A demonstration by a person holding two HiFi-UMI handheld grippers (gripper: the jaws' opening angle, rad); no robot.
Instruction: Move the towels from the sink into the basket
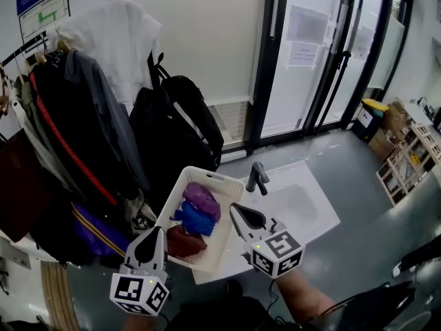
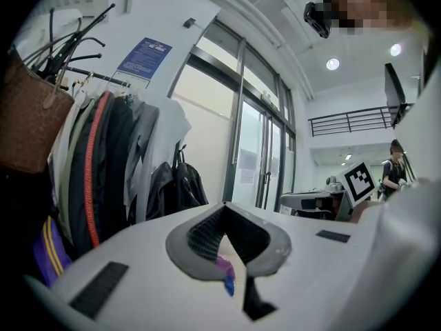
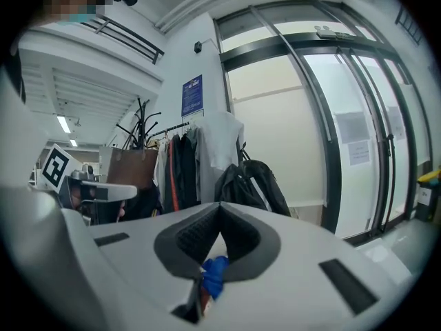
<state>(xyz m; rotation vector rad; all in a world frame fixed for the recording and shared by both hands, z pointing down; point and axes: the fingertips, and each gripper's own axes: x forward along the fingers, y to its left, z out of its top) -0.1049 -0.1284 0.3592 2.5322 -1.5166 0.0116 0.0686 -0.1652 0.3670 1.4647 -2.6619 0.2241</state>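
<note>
Towels, 3 (purple cloth towel point(image 1: 201, 198), blue cloth towel point(image 1: 195, 219), dark-red cloth towel point(image 1: 185, 243)), lie in white slotted plastic basket point(image 1: 207, 176); white sink point(image 1: 296, 202) looks empty. Left gripper point(image 1: 158, 231) & right gripper point(image 1: 236, 211): jaws together, nothing held. Prob. done; recheck sink, keep clear of basket.

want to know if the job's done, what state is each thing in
basket: holds three towels
sink: empty
purple towel: bunched, in basket
blue towel: bunched, in basket
dark red towel: bunched, in basket
left gripper: shut, empty
right gripper: shut, empty
</note>
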